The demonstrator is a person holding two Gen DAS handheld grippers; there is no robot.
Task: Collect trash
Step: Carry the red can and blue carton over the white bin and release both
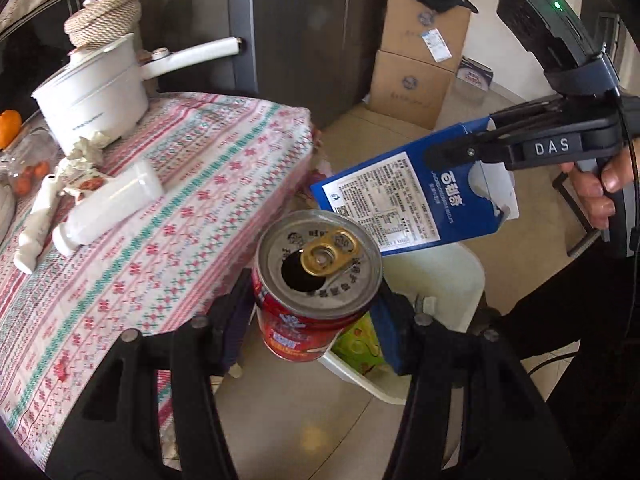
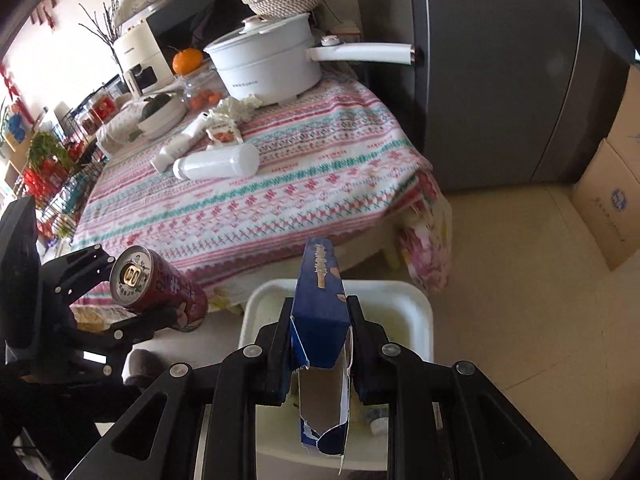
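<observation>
left gripper (image 1: pixel 316 300) clamps a can (image 1: pixel 316 280), right gripper (image 2: pixel 320 344) a box (image 2: pixel 320 320), over the bin (image 2: pixel 416 300); bottles (image 2: pixel 218 166) and wrappers remain on the desk (image 2: pixel 300 184).

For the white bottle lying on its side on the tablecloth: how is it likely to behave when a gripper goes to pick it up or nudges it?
The white bottle lies on its round side, so a nudge would probably roll it across the tablecloth. Its smooth plastic-looking body may slip between pads. It looks light if empty; its fill cannot be seen.
</observation>
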